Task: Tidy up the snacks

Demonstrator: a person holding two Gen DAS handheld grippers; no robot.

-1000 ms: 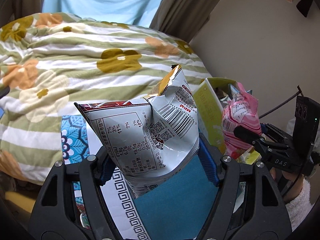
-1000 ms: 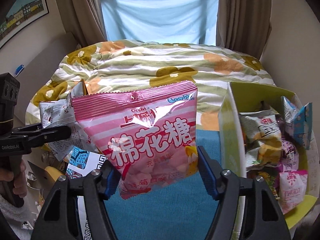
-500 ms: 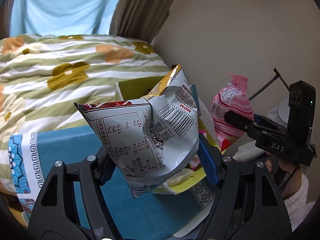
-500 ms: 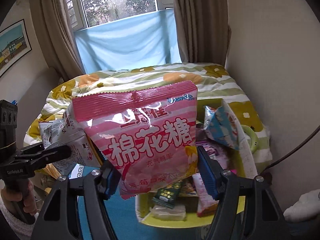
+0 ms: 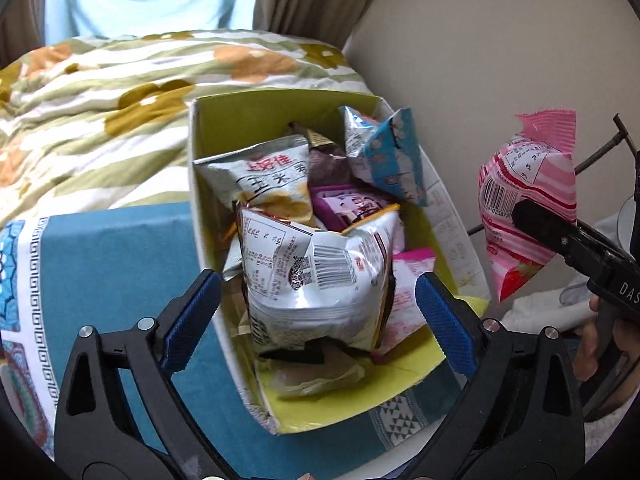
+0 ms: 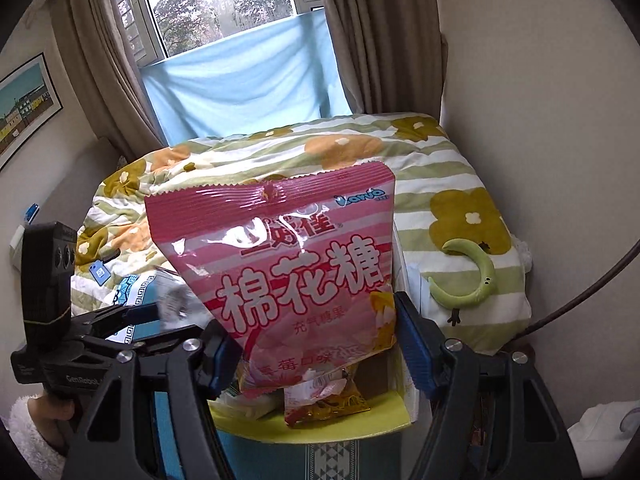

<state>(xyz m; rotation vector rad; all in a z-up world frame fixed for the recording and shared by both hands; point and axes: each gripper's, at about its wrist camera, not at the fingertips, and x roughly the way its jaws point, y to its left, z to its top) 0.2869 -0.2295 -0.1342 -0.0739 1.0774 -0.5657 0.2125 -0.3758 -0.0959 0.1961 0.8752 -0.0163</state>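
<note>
A yellow-green box (image 5: 280, 118) full of several snack packs stands on a blue patterned cloth (image 5: 108, 264). My left gripper (image 5: 318, 312) is open above the box's near end; the silver snack bag (image 5: 316, 280) lies free in the box between its spread fingers. My right gripper (image 6: 316, 354) is shut on a pink marshmallow bag (image 6: 288, 272) and holds it above the box's near edge (image 6: 352, 428). The pink bag also shows at the right of the left wrist view (image 5: 528, 200).
A bed with a striped floral quilt (image 5: 120, 92) lies behind the box. A beige wall (image 5: 500, 48) is close on the right. A green curved plush toy (image 6: 472, 276) lies on the quilt. Window and curtains are at the back.
My left gripper swung over the box, opened and let go of the silver bag, which now lies in the box. My right gripper moved over the box with the pink bag.
</note>
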